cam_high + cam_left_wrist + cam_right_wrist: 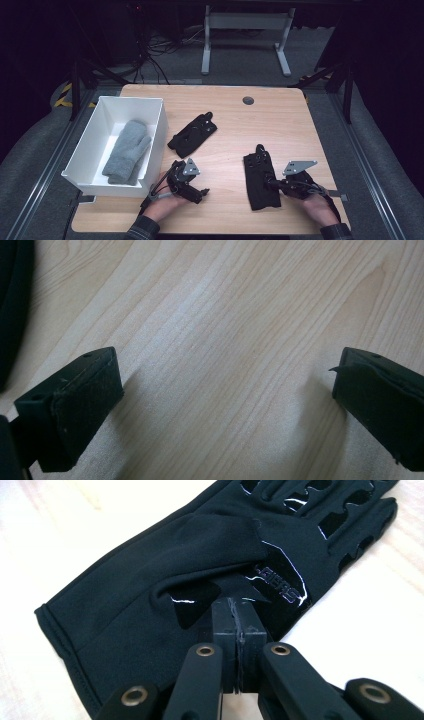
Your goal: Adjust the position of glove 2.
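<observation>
Pale wood grain covers the tabletop [225, 112], a rounded slab with a small dark grommet [248, 100] set near its far edge; dark floor surrounds it, with tangled cables [150, 52] at the far left and a grey desk frame [245, 30] standing behind. On the near right, 1 black glove [261, 182] lies flat with its fingers pointing away from the person, and the right gripper [274, 183] has its jaws clenched on the fabric at the glove's right edge; in the right gripper view the pads meet tightly over a pinched fold of the black glove [210, 575] beside its glossy printed logo. A second black glove [192, 134] lies crumpled near the table's middle, well apart from the first. At the left edge sits a white bin [155, 135] holding 1 grey mitten [127, 150]. The left gripper [202, 192] rests near the bin's near right corner with jaws released and spread wide, nothing between them but bare wood [225, 340].
</observation>
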The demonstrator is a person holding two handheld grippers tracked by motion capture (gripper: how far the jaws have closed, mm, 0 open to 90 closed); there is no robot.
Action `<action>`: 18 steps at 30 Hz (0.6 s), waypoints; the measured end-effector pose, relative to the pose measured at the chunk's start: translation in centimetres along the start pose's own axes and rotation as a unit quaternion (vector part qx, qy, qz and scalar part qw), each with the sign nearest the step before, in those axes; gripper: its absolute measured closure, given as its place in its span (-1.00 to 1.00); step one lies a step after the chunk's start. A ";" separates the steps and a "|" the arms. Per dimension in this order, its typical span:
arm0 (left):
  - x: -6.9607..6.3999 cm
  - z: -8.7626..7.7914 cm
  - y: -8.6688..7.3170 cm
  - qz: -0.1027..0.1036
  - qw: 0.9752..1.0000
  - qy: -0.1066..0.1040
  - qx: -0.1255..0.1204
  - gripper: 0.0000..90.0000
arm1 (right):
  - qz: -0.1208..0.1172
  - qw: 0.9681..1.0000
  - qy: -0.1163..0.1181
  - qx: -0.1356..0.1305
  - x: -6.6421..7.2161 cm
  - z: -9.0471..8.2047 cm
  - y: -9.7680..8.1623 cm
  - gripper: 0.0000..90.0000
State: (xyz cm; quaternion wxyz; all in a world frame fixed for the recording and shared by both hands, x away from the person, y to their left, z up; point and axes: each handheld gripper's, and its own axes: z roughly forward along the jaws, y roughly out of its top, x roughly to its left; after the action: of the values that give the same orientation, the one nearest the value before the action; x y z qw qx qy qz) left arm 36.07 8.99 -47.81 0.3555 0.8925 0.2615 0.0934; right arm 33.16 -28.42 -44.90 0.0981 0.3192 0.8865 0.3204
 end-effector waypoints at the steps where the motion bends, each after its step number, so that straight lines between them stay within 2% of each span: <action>1: 0.0 0.0 0.0 0.000 1.000 0.000 0.000 -1.00 | -0.001 1.000 0.003 0.000 0.3 -0.1 -0.2 1.00; 5: 0.0 0.0 0.0 0.000 1.000 0.000 0.000 -1.00 | -0.004 1.000 0.013 -0.001 1.2 -0.5 -0.7 1.00; 10: 0.0 0.0 0.0 -0.001 1.000 0.000 0.000 -1.00 | -0.005 1.000 0.017 -0.006 1.5 -0.7 -1.0 0.98; 11: 0.0 0.0 0.0 0.000 1.000 0.000 0.000 -1.00 | -0.003 1.000 0.019 -0.012 1.5 -0.9 -1.0 0.82; 14: 0.0 0.0 0.0 0.000 1.000 0.000 -0.001 -1.00 | 0.007 0.999 0.008 -0.044 1.1 -1.7 -0.8 0.62; 18: 0.0 0.0 0.0 0.000 1.000 0.000 -0.001 -1.00 | 0.023 0.998 -0.024 -0.061 0.1 -2.1 -0.9 0.27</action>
State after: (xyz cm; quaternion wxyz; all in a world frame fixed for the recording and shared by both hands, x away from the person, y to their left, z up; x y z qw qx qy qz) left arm 36.05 8.99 -47.82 0.3560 0.8921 0.2621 0.0938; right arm 31.84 -29.91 -43.86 0.1309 0.3404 0.8553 0.3681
